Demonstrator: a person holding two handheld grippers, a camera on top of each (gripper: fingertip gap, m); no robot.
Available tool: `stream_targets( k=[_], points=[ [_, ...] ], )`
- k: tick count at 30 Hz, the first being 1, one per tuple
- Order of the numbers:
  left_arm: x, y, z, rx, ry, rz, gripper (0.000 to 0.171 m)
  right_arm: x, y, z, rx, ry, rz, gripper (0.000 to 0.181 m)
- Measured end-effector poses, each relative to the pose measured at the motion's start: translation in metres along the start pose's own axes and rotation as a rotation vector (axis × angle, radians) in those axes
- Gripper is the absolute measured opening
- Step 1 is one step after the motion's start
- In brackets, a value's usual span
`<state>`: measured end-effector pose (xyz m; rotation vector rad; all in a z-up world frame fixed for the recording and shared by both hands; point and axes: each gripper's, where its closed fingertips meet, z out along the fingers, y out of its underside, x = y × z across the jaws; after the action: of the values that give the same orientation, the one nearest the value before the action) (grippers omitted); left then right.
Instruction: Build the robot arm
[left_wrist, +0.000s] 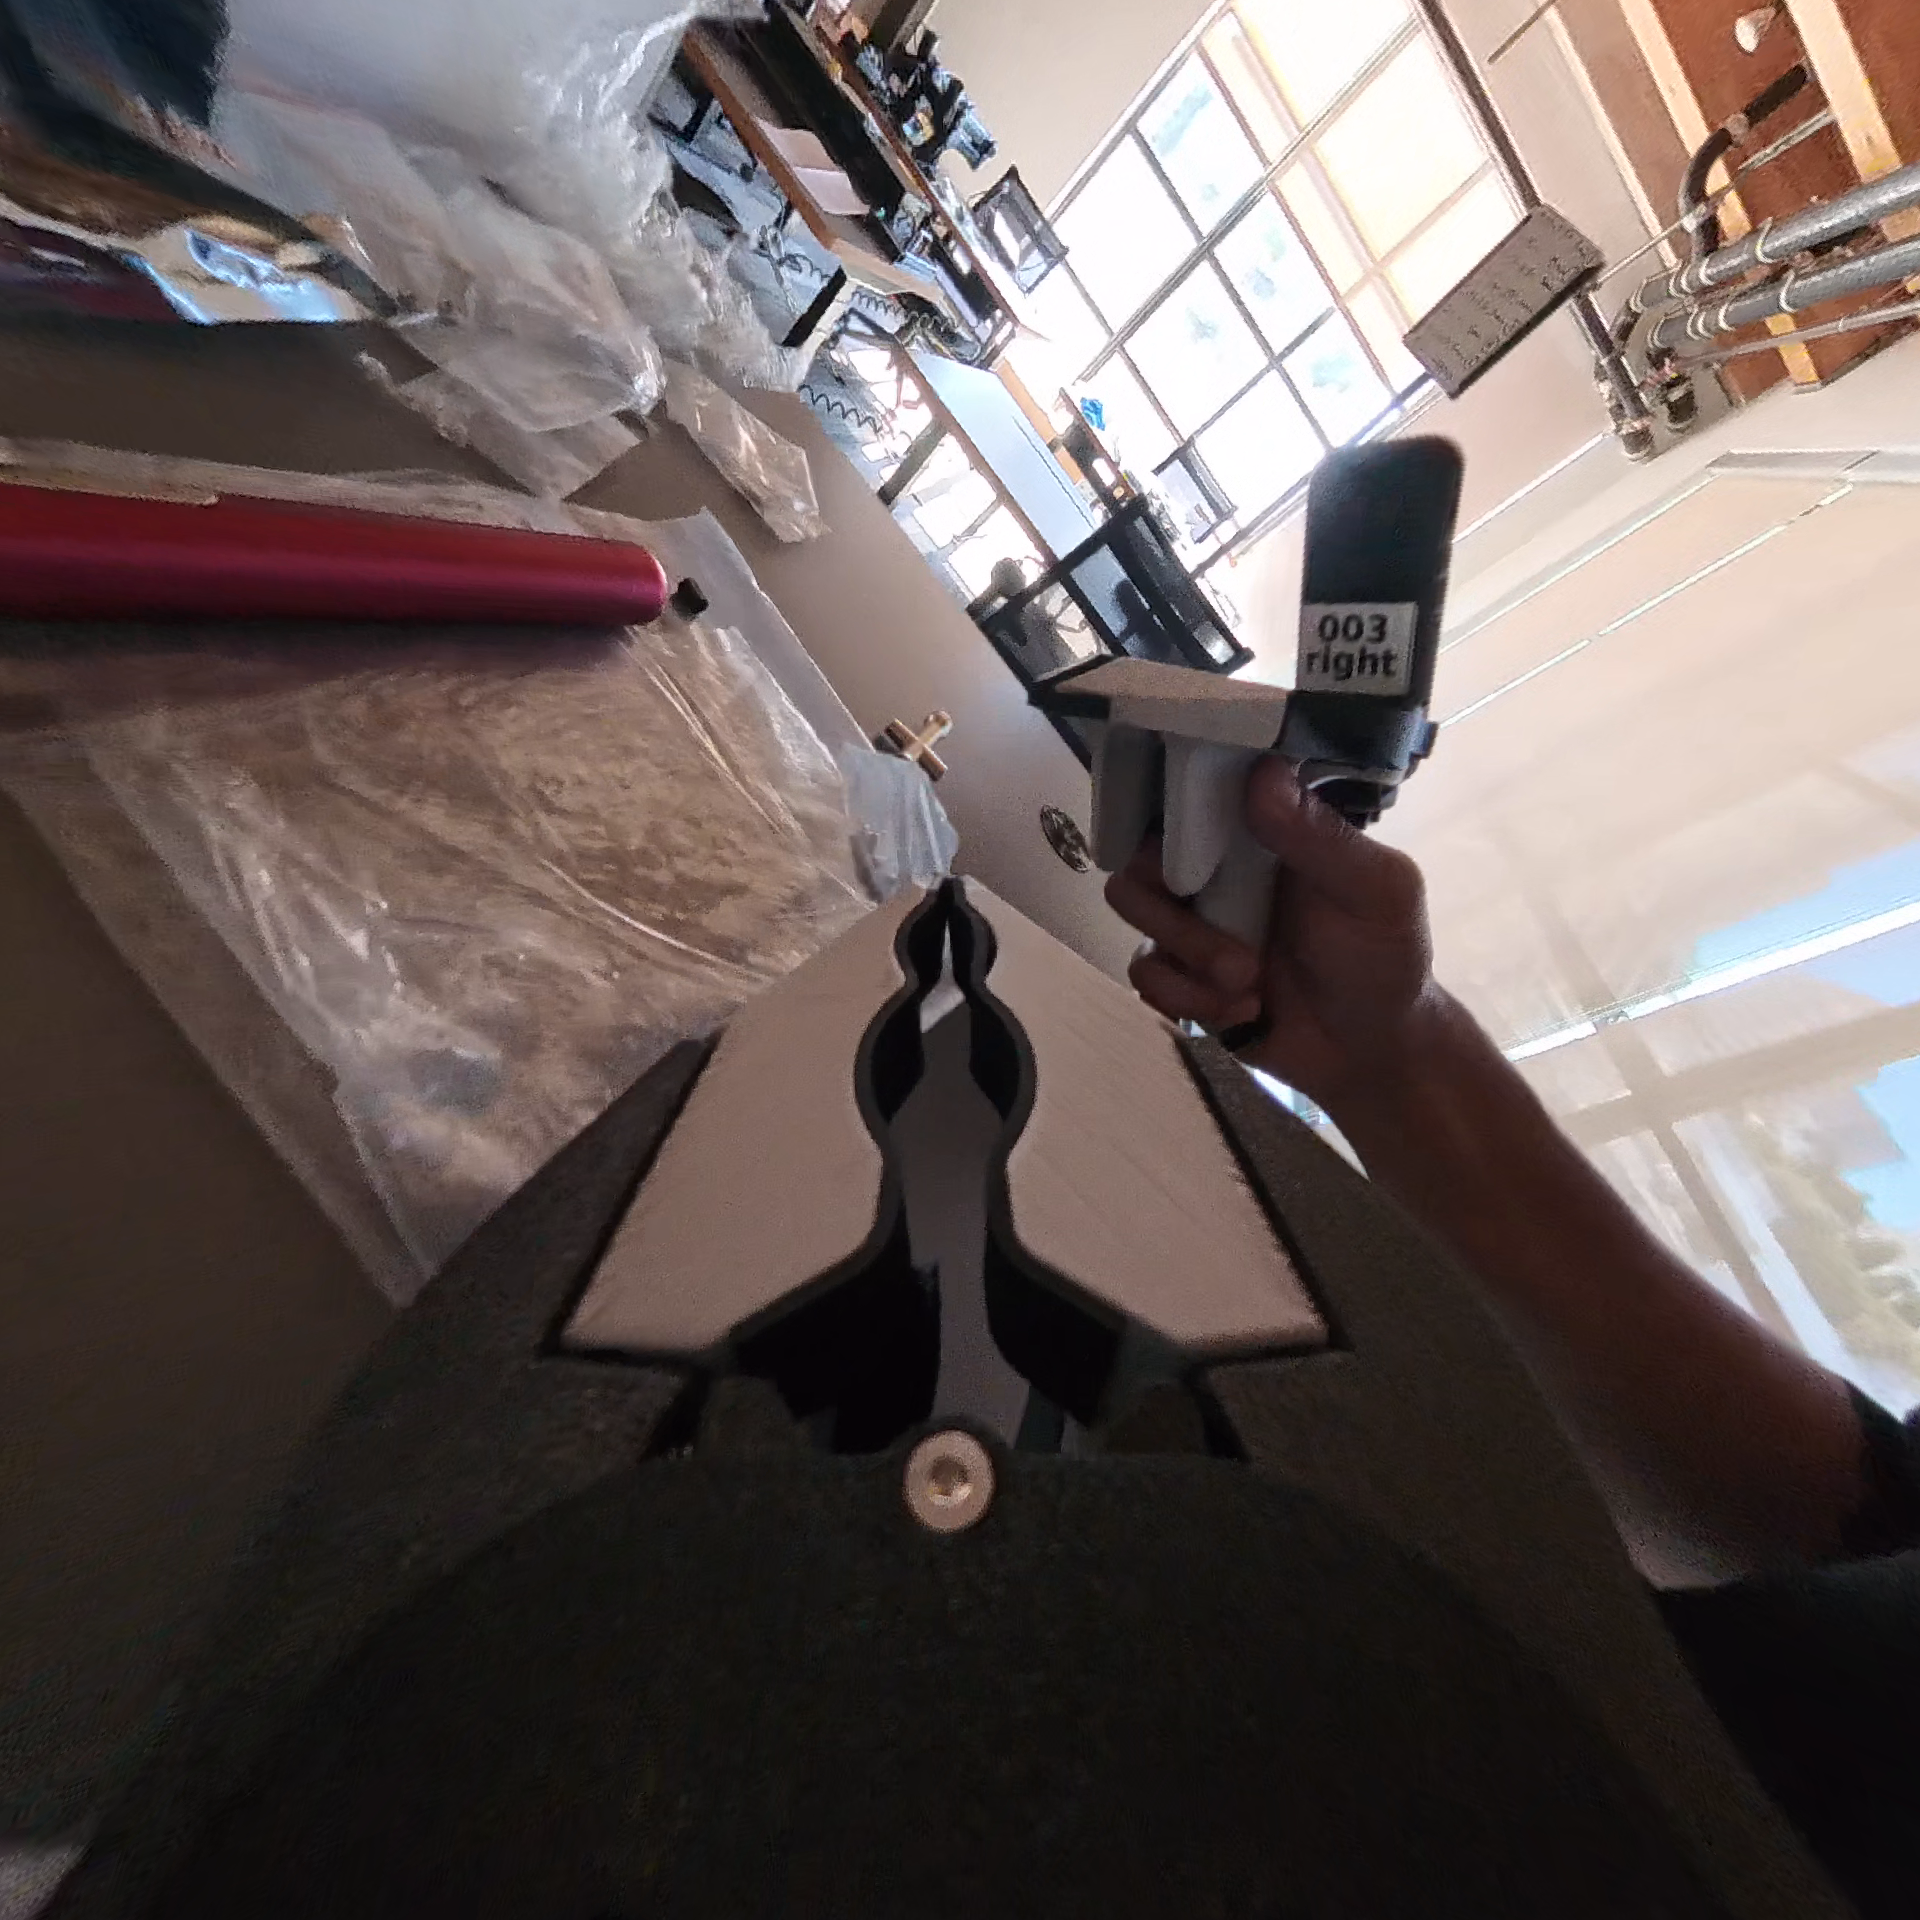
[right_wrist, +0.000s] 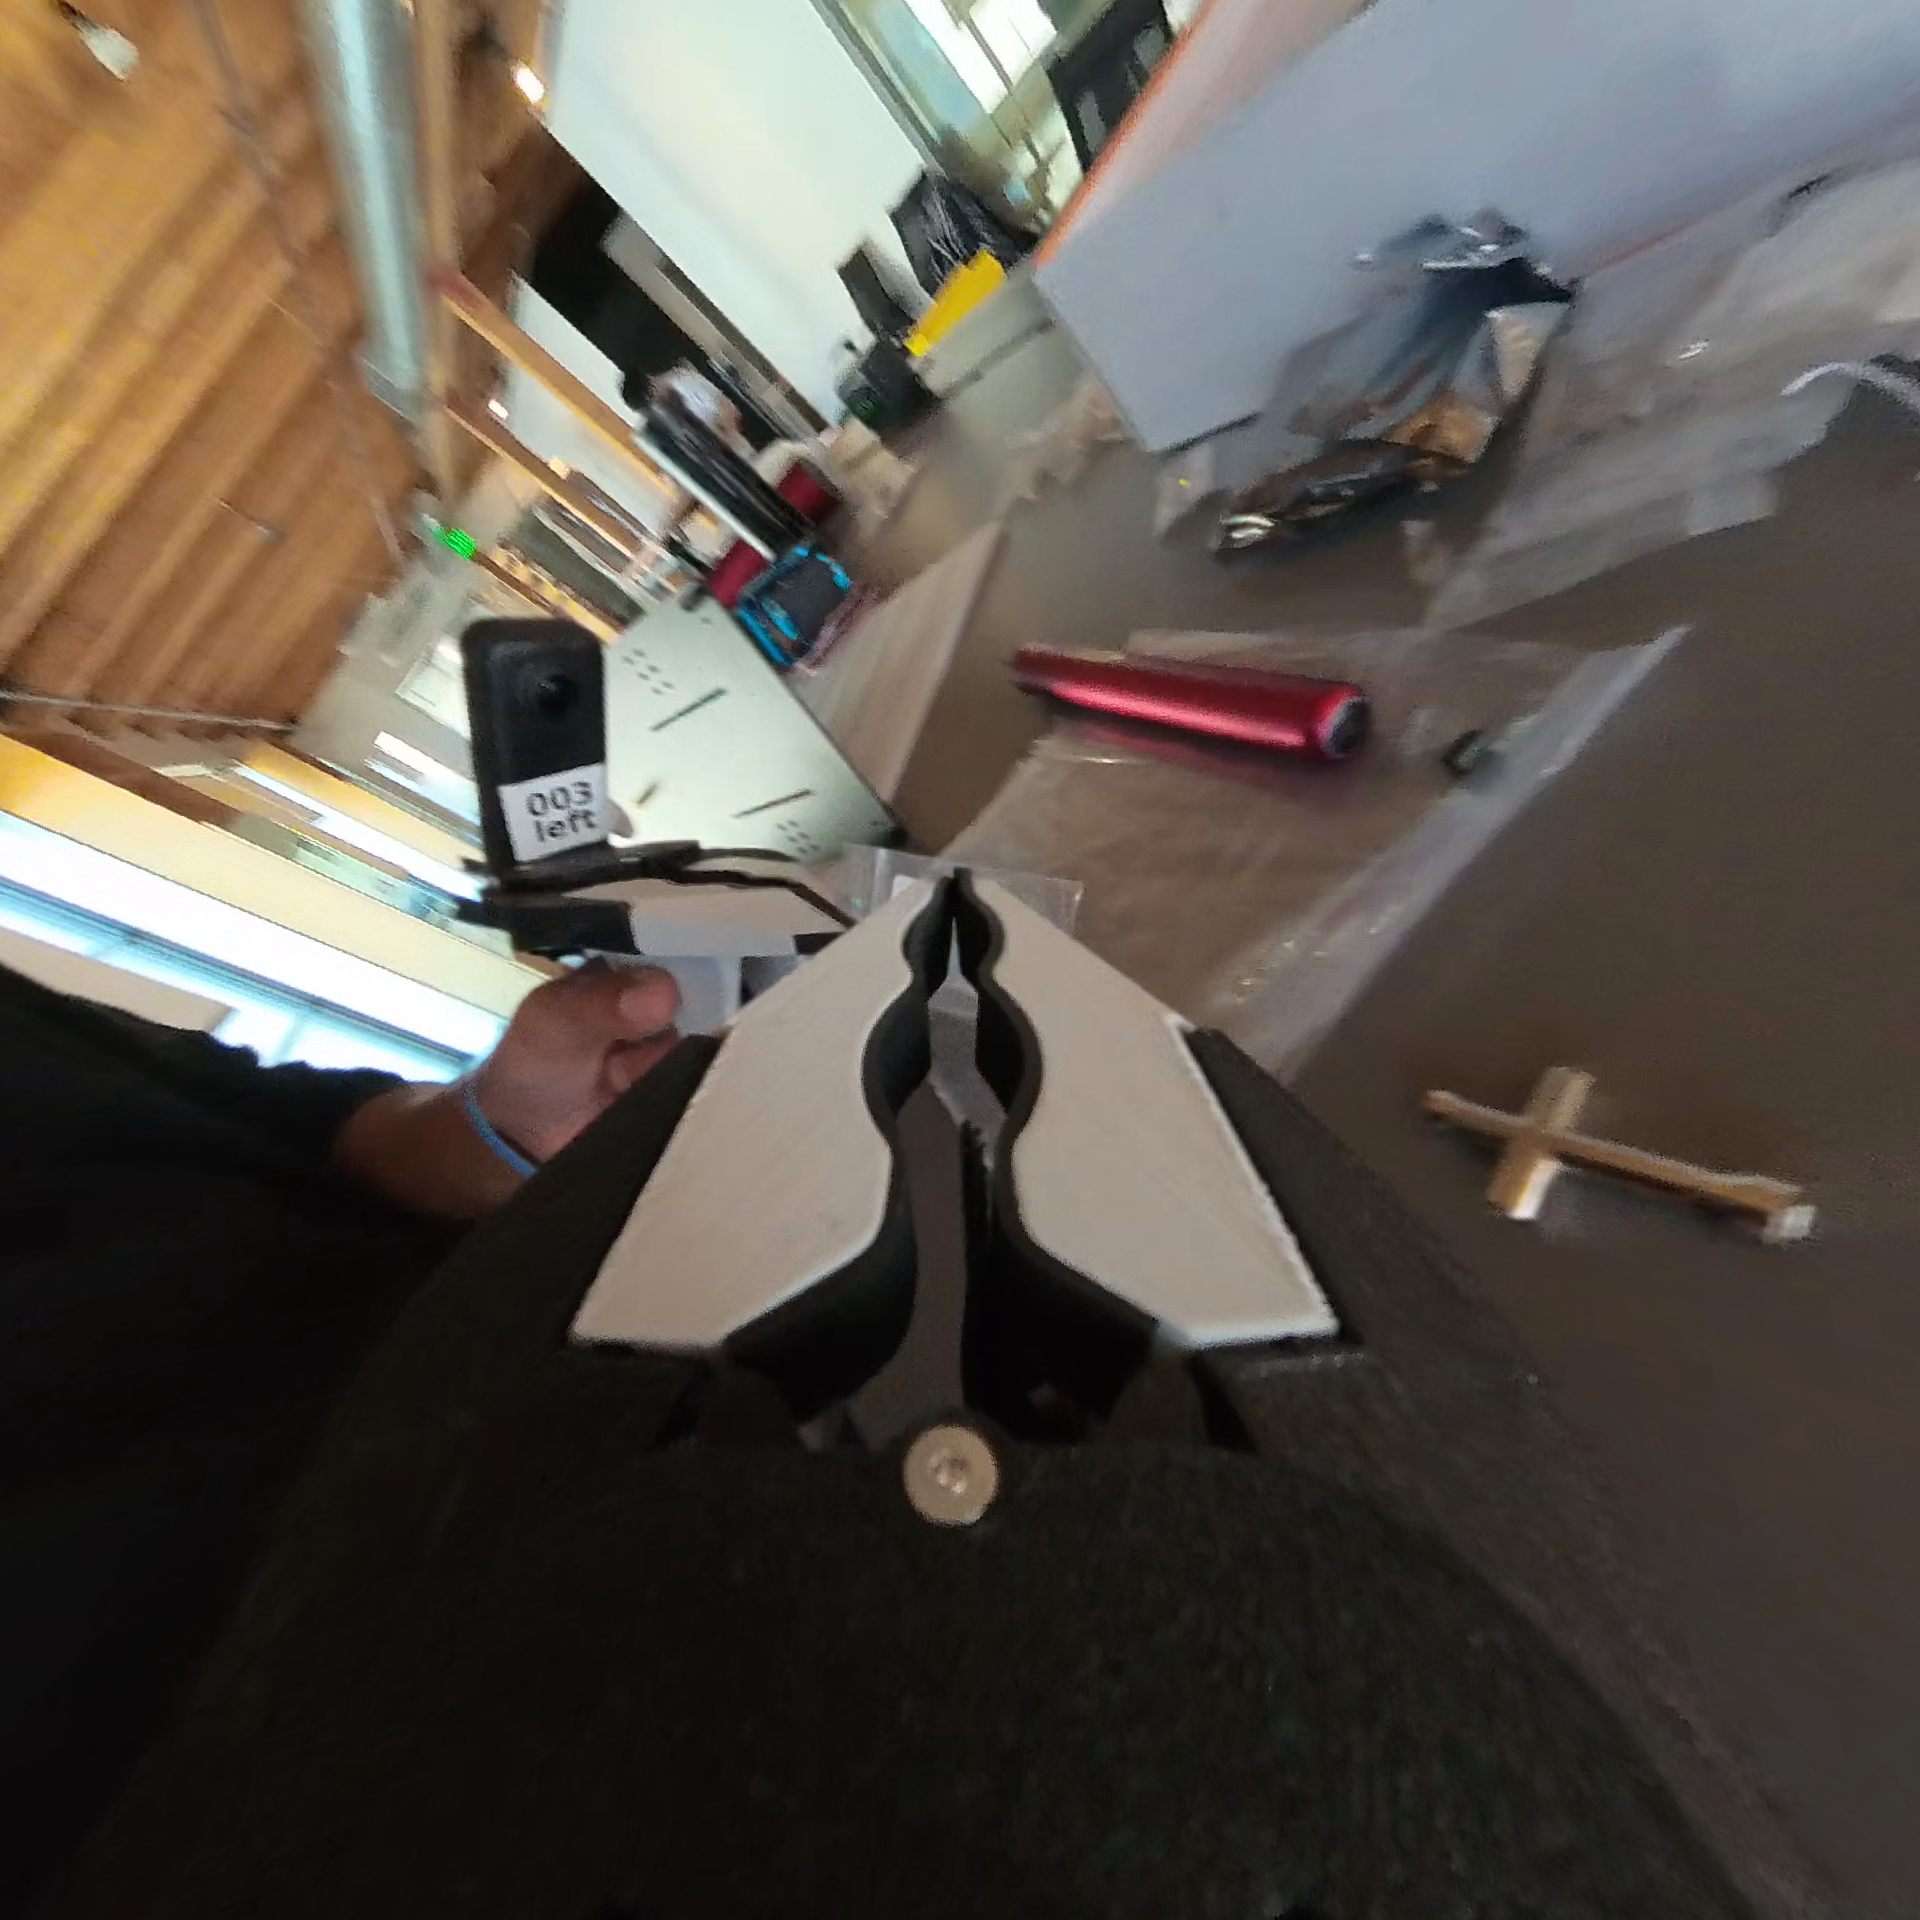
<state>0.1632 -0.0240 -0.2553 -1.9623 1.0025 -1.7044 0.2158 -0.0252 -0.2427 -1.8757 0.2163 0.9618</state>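
Note:
My left gripper (left_wrist: 948, 891) is shut and empty, held tilted above a brown table (left_wrist: 156, 1195). Just past its tips lies a clear plastic bag (left_wrist: 436, 894) over a flat brown sheet. A magenta metal tube (left_wrist: 312, 566) lies beyond it, also in the right wrist view (right_wrist: 1184, 707). A small brass cross-shaped part (left_wrist: 914, 743) lies near the bag's corner and shows in the right wrist view (right_wrist: 1600, 1153). My right gripper (right_wrist: 954, 885) is shut and empty, held in the air. Each view shows the other gripper in a hand: the right one (left_wrist: 1174, 769), the left one (right_wrist: 665, 914).
Crumpled clear plastic wrapping (left_wrist: 540, 281) is piled at the table's far end. A small black piece (left_wrist: 688, 597) lies by the tube's end. A dark crumpled bag (right_wrist: 1392, 416) lies farther along the table. Benches and large windows (left_wrist: 1247, 270) stand beyond. Left tips to right tips: about 6 cm.

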Motion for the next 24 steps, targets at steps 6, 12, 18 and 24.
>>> stream_targets(
  k=[6, 12, 18, 24],
  points=[
    [0.021, -0.013, 0.011, 0.030, 0.119, -0.027, 0.000, 0.004, 0.003, 0.001, -0.101, -0.153, 0.117, 0.027],
    [0.064, -0.041, -0.011, 0.135, 0.370, -0.065, 0.000, -0.036, -0.002, -0.007, -0.132, -0.560, 0.302, 0.042],
    [0.068, -0.049, -0.013, 0.143, 0.409, -0.060, 0.000, -0.063, -0.019, -0.015, -0.081, -0.759, 0.283, 0.014],
    [0.080, -0.051, -0.016, 0.145, 0.476, -0.047, 0.000, -0.037, -0.007, 0.006, -0.157, -0.615, 0.336, 0.056]
  ],
)
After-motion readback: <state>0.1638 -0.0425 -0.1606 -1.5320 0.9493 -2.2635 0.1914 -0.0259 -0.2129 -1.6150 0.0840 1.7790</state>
